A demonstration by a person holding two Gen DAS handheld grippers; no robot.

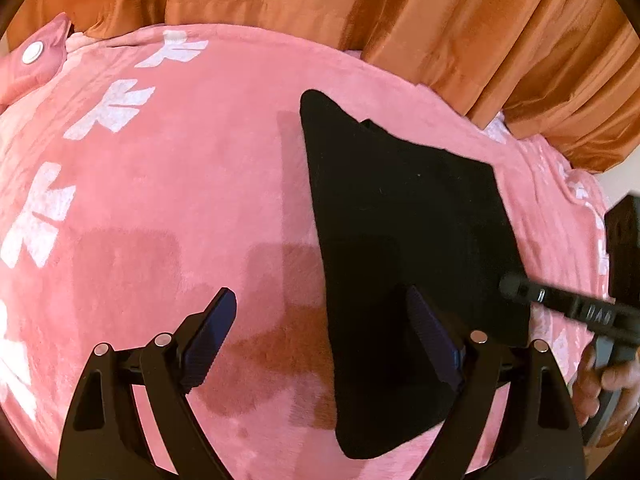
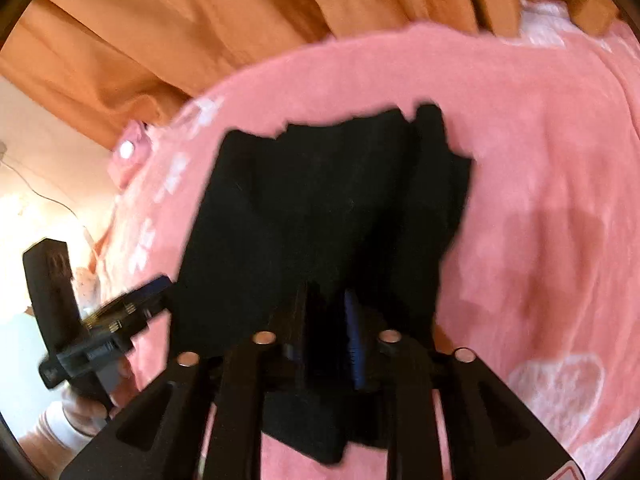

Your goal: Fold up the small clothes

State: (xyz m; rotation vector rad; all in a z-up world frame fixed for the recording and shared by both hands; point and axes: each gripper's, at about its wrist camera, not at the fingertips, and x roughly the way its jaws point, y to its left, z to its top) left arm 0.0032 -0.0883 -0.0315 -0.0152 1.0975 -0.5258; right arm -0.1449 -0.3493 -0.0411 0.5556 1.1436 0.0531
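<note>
A small black garment (image 1: 404,248) lies flat on a pink blanket (image 1: 180,168). My left gripper (image 1: 320,308) is open just above the blanket, its right finger over the garment's left edge and its left finger over bare pink. In the right wrist view my right gripper (image 2: 326,308) is shut on the near edge of the black garment (image 2: 332,200), which is lifted and bunched at the jaws. The right gripper also shows at the right edge of the left wrist view (image 1: 516,288). The left gripper shows at the left of the right wrist view (image 2: 156,288).
Orange curtains (image 1: 400,12) hang behind the blanket. A pink pillow corner with a white button (image 1: 34,54) lies at the far left. White bow prints (image 1: 116,108) run along the blanket's left side. A hand (image 1: 600,376) holds the right gripper.
</note>
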